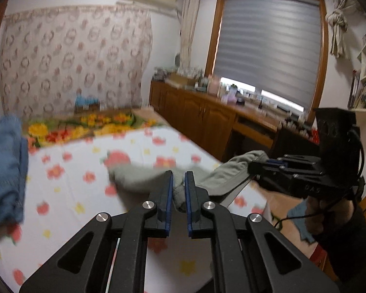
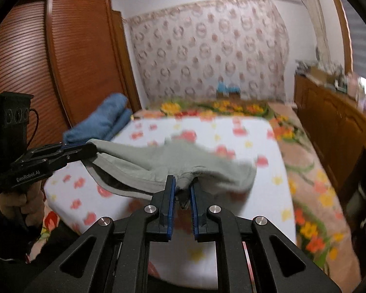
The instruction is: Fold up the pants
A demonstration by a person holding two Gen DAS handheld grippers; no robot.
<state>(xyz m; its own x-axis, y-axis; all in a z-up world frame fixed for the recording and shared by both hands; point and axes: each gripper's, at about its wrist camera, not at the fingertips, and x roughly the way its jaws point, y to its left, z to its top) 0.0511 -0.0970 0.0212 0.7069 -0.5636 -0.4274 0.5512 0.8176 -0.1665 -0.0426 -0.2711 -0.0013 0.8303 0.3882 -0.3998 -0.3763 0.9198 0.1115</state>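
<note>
Grey-green pants (image 2: 173,163) hang spread between my two grippers above a white bed sheet (image 2: 231,127) with red and yellow flowers. My right gripper (image 2: 183,183) is shut on one corner of the waistband. My left gripper (image 1: 178,178) is shut on the other corner; it also shows in the right wrist view (image 2: 90,150) at the left. The right gripper shows in the left wrist view (image 1: 253,167) at the right, clamped on the pants (image 1: 222,173). The far end of the pants trails onto the sheet (image 1: 73,166), blurred.
A folded blue garment (image 2: 102,119) lies at the bed's left side, also in the left wrist view (image 1: 5,168). A wooden wardrobe (image 2: 48,56) stands left. A long wooden cabinet (image 1: 202,119) with clutter runs along the right, under a shuttered window (image 1: 268,46).
</note>
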